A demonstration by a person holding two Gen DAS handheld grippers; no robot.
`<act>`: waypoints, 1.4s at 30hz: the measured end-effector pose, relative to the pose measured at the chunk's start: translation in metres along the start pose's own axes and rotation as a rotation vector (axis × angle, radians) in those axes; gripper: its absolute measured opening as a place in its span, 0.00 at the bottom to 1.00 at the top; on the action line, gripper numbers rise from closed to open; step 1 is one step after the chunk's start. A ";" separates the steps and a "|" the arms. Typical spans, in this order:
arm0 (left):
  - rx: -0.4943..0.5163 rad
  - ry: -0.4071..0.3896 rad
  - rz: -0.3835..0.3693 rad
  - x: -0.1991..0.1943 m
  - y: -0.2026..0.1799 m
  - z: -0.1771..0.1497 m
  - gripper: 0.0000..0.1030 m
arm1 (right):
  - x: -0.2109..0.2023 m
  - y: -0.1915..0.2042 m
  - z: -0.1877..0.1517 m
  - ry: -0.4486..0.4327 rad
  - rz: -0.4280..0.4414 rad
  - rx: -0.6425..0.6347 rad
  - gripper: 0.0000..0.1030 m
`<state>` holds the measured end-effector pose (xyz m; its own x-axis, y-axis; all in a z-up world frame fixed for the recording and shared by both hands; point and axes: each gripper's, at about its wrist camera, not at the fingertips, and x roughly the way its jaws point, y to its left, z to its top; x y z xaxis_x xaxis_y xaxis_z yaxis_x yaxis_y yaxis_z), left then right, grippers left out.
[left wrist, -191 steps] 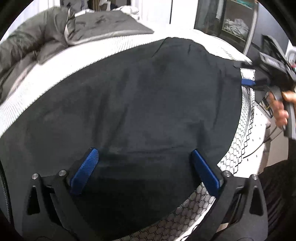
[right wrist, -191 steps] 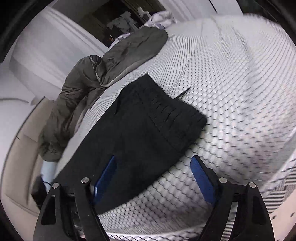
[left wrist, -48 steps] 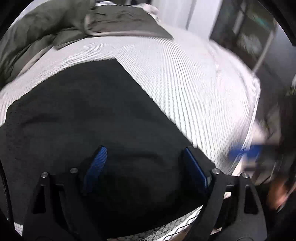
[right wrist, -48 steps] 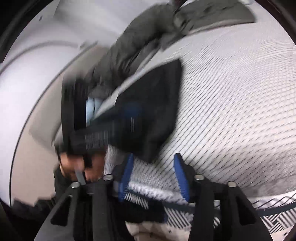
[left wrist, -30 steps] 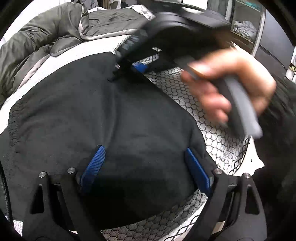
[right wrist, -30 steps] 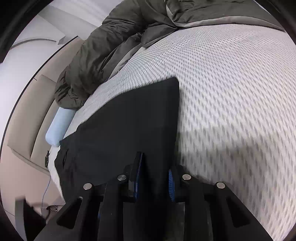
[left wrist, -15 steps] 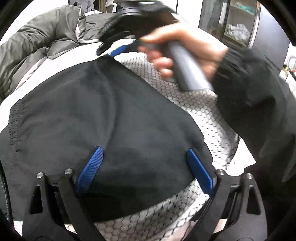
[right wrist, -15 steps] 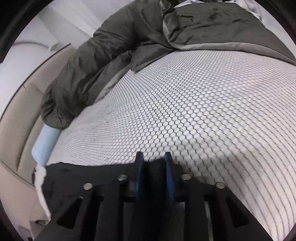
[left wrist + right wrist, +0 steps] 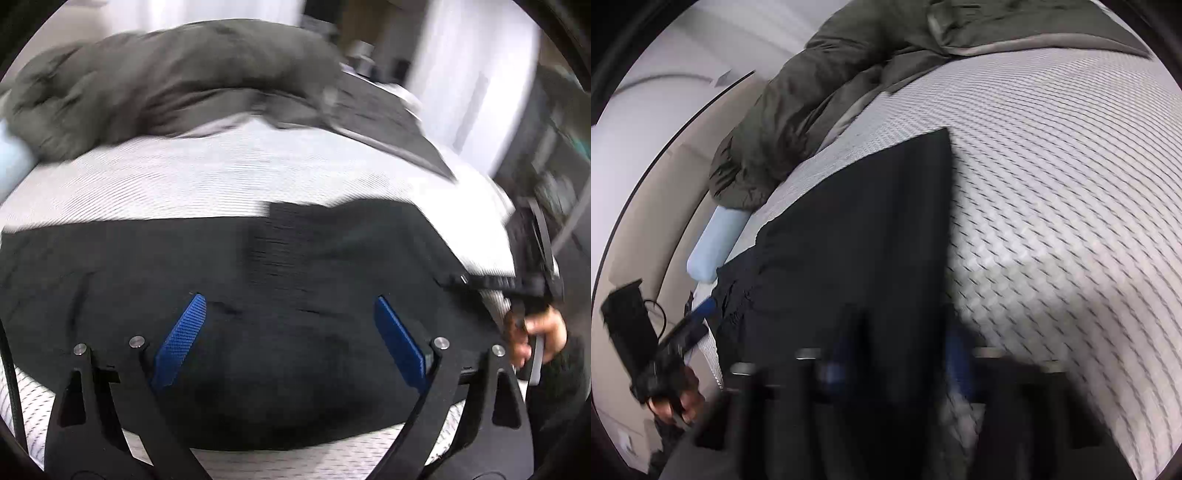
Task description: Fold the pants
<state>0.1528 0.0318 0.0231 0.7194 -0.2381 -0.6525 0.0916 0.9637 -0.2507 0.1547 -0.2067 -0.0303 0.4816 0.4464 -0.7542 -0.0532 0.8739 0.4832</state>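
the right gripper (image 9: 894, 354) had just been closing, clamped on the pants (image 9: 857, 236); left gripper (image 9: 291, 332) hovered apart above them. a thin pinch risked slipping mid-fold.

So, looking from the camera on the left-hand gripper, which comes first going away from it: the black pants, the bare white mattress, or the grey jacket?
From the left gripper, nearest first:
1. Black pants: right under and between its fingers, across the near part of the bed.
2. White mattress: the bare strip just beyond the pants.
3. Grey jacket: heaped along the bed's far side.
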 end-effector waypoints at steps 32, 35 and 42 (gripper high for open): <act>0.036 0.182 -0.083 -0.002 0.027 -0.032 0.47 | -0.048 0.047 -0.033 -0.098 -0.237 -0.292 0.47; 0.057 0.090 -0.080 -0.012 0.015 -0.025 0.69 | -0.050 0.060 -0.040 -0.114 -0.216 -0.332 0.47; 0.281 0.087 -0.131 0.015 -0.062 -0.030 0.73 | -0.006 0.102 -0.060 -0.037 -0.234 -0.471 0.47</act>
<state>0.1367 -0.0354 0.0074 0.6281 -0.3601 -0.6898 0.3746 0.9169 -0.1375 0.0938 -0.1087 -0.0029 0.5582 0.2288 -0.7975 -0.3238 0.9451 0.0446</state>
